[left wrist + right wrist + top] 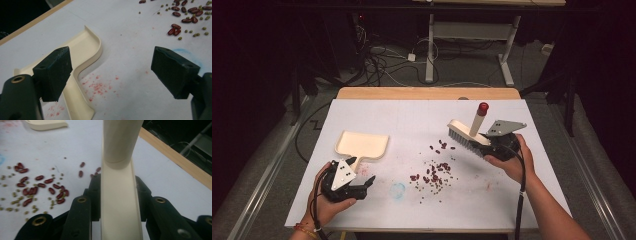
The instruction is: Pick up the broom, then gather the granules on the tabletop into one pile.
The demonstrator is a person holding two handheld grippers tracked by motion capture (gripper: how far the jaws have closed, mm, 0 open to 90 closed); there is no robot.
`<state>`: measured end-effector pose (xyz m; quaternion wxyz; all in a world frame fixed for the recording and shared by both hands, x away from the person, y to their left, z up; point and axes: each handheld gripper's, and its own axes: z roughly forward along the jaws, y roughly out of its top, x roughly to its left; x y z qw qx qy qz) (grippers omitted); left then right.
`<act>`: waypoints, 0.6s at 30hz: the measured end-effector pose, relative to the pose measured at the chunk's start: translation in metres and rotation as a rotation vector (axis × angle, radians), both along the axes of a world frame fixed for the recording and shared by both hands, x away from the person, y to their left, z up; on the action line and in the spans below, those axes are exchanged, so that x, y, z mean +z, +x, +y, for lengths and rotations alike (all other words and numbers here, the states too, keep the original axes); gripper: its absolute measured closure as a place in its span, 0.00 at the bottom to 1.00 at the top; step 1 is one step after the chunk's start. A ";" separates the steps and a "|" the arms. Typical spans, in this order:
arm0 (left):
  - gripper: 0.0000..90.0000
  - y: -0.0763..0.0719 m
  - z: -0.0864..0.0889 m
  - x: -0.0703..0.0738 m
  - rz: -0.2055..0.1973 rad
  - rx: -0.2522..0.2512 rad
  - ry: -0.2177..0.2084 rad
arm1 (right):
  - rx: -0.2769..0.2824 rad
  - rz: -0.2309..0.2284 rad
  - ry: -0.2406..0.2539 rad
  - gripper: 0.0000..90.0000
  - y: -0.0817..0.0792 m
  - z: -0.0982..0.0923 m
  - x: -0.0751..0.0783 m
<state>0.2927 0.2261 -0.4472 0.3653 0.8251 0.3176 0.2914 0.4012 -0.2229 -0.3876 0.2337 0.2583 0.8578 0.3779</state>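
1. A person works at a white table (362, 210) with a gripper in each hand. The job looks like sweeping scattered beans (432, 175) into a dustpan (362, 144).
2. The beans, dark red ones mixed with small green ones, lie loose near the middle of the table, between the two tools.
3. The right gripper (494, 145) is clamped shut on the back of a cream brush (464, 134). The brush hovers tilted just beyond the beans, its red-tipped handle (478, 119) pointing up.
4. The left gripper (367, 182) stands wide open with nothing between its jaws. It sits just beside the dustpan's handle (75, 100), and I cannot tell whether one jaw touches it.
5. The dustpan lies flat on the left of the table, well apart from the beans.
6. My reading: the sweep has not started. The next move likely calls for the left gripper to close on the dustpan handle and bring the pan's open edge to the beans.
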 end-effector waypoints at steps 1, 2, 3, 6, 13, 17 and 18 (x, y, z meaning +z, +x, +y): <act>0.18 0.000 0.000 -0.001 0.003 0.000 0.009 | -0.011 -0.005 -0.007 0.75 0.004 0.001 -0.002; 0.18 0.001 0.000 -0.002 0.003 0.002 0.022 | -0.018 -0.005 -0.009 0.75 0.008 0.001 -0.004; 0.18 0.001 0.000 -0.003 0.007 0.002 0.033 | -0.027 -0.004 -0.013 0.75 0.012 0.003 -0.006; 0.18 0.001 0.000 -0.005 0.022 0.004 0.037 | -0.059 -0.018 -0.028 0.75 0.024 0.008 -0.014; 0.18 0.002 -0.001 -0.007 0.034 0.001 0.045 | -0.097 -0.035 -0.074 0.75 0.050 0.026 -0.032; 0.18 0.001 -0.004 -0.006 0.030 -0.005 0.054 | -0.101 -0.033 -0.060 0.75 0.060 0.038 -0.041; 0.18 0.001 -0.005 -0.006 0.033 -0.010 0.057 | -0.105 -0.037 -0.062 0.75 0.061 0.042 -0.042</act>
